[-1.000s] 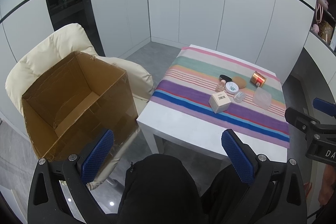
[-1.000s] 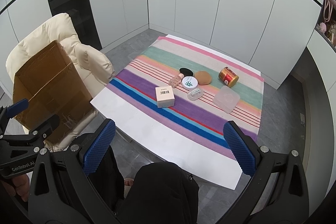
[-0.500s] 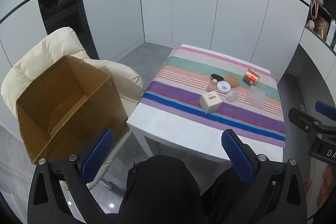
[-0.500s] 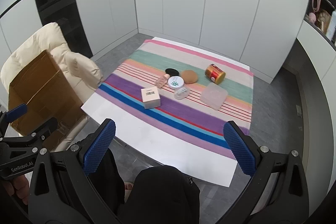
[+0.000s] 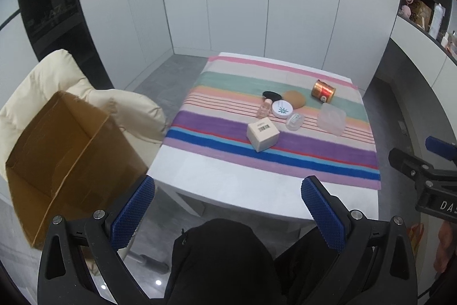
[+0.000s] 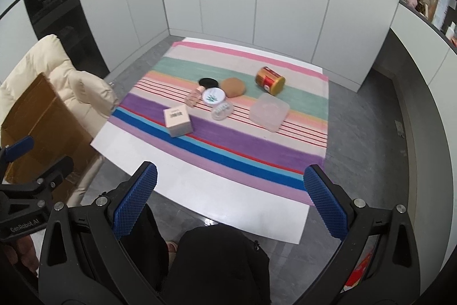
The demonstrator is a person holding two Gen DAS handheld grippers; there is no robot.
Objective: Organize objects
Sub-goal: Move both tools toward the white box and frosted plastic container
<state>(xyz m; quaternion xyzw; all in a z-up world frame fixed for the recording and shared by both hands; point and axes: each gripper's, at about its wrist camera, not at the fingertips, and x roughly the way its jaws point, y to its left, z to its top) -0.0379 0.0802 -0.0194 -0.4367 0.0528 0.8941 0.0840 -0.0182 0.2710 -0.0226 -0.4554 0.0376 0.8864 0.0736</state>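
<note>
White table (image 5: 228,185) with a striped cloth (image 5: 314,153) covering its far part; the near strip is bare white. The cloth's near edge runs just behind that bare strip, and its right edge lines up with the table's right edge. Grey floor open on the right and far sides of the table. On the left, a cream padded chair (image 5: 57,70) sits just beside the table's left edge, carrying an open cardboard box (image 5: 65,150), its mouth tilted toward the left wrist camera, nothing visible inside.

Items cluster mid-cloth, well clear of all edges. The white carton (image 6: 177,122) with a barcode on top is nearest, standing on the purple and blue stripes, apart from the rest. Behind it: a small pink bottle (image 6: 194,96) lying down, a round white jar (image 6: 213,96) with a green leaf mark just beside it, a black round lid (image 6: 208,82) behind them, and a brown sponge puff (image 6: 233,87) right of the jar. A clear small jar (image 6: 221,110) sits in front of the white jar. A clear square container (image 6: 268,112) is to the right, and a gold-and-red can (image 6: 270,80) lies on its side behind it.

Left gripper (image 5: 228,205) has its blue pads spread wide and carries nothing, hanging above the person's dark lap (image 5: 222,262), short of the table's near edge. Right gripper (image 6: 230,200) is the same: wide, unloaded, over the near edge.
</note>
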